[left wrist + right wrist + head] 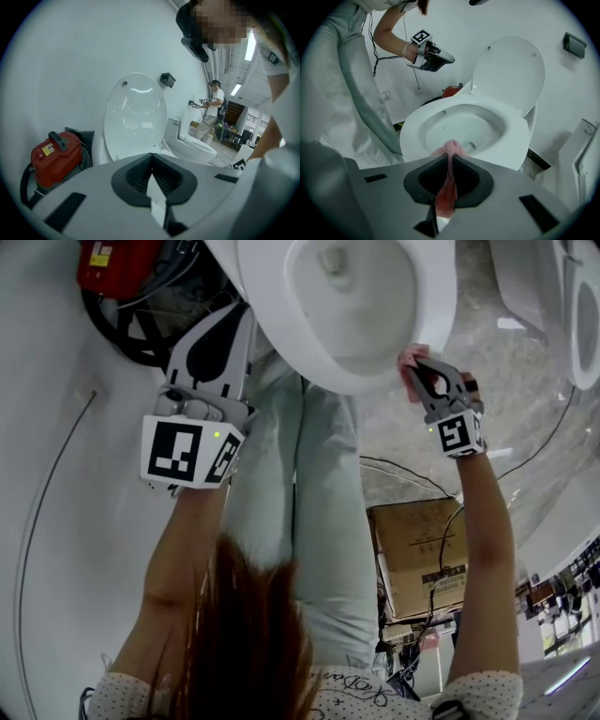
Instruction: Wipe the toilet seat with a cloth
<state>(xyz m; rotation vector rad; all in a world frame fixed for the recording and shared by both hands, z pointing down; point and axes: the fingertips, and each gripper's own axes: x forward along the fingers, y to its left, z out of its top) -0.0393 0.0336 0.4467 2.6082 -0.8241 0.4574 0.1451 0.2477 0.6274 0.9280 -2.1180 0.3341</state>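
The white toilet seat lies down over the bowl, and its lid stands raised against the wall. My right gripper is shut on a pink cloth that is bunched against the seat's front rim. In the right gripper view the cloth sticks out between the jaws over the seat. My left gripper hangs in the air at the seat's left side, its jaws shut on nothing. In its own view the left gripper points at the lid.
A red canister with black hoses stands left of the toilet. A second toilet is at the right. A cardboard box and cables lie on the floor behind my legs. Another person stands far back.
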